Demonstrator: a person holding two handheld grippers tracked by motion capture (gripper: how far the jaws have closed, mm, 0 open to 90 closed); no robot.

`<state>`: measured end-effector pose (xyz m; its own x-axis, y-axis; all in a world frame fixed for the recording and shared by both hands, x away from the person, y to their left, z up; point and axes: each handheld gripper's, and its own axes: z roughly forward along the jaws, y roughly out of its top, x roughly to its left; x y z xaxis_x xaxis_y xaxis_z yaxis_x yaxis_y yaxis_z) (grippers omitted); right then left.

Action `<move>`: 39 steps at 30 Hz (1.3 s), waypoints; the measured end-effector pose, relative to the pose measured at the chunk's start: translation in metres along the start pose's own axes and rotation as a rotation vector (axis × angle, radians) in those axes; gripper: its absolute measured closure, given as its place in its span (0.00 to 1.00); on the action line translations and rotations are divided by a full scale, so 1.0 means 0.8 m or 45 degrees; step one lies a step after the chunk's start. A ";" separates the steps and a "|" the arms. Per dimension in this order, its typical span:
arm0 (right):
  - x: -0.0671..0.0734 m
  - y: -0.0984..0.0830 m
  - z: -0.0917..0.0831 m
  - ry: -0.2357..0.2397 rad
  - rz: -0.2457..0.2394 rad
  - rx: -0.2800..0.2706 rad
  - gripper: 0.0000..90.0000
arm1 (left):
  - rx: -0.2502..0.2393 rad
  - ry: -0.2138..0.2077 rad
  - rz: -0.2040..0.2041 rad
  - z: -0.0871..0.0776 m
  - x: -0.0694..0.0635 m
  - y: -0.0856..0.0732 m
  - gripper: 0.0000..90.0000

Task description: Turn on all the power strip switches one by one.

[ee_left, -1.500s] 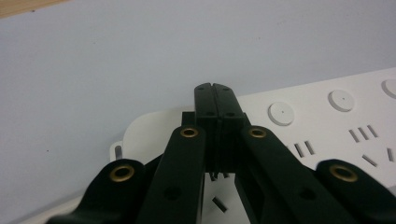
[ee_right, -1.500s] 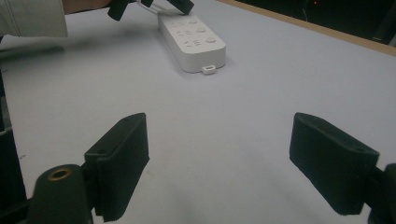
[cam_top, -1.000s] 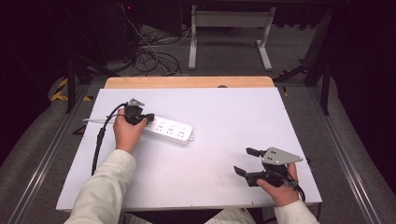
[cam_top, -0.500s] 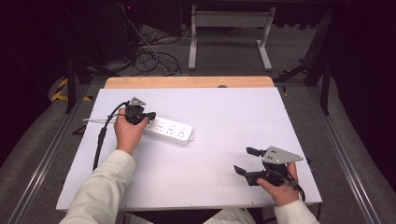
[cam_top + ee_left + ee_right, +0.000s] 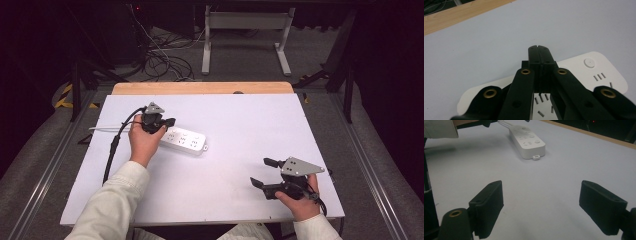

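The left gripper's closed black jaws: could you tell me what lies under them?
The white plastic power strip on the pale table; its sockets beneath the left gripper are partly covered.

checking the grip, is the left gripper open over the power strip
No, the left gripper has its jaws pressed together, empty, over the power strip.

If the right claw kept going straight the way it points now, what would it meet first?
Probably the white power strip. The open right claw has bare white table directly ahead, and the strip lies beyond, slightly left of its line, so it might only graze its near end.
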<state>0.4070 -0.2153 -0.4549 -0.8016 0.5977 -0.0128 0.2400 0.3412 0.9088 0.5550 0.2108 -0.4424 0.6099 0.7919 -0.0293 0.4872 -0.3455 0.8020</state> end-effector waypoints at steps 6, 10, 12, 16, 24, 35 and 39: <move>0.001 0.000 0.001 0.005 0.002 0.001 0.22 | 0.028 0.011 0.013 0.007 -0.002 -0.003 1.00; 0.001 -0.001 0.001 0.007 0.002 0.000 0.22 | 0.044 0.017 0.006 0.011 -0.002 -0.007 1.00; 0.001 -0.001 0.000 0.007 0.002 0.000 0.22 | 0.058 0.017 0.002 0.013 -0.001 -0.009 1.00; 0.001 -0.001 0.001 0.007 0.002 0.002 0.22 | 0.077 0.029 0.005 0.017 0.002 -0.013 1.00; 0.001 -0.002 0.001 0.007 0.003 0.011 0.22 | 0.093 0.026 0.026 0.020 0.003 -0.016 1.00; 0.001 -0.003 0.001 0.011 0.004 0.012 0.22 | 0.109 0.016 -0.003 0.022 0.001 -0.016 1.00; 0.002 -0.002 0.001 0.013 0.004 0.014 0.22 | 0.118 0.027 -0.007 0.022 0.001 -0.016 1.00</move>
<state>0.4059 -0.2146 -0.4569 -0.8066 0.5911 -0.0057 0.2481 0.3474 0.9043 0.5605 0.2073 -0.4631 0.5940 0.8042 -0.0200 0.5470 -0.3855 0.7431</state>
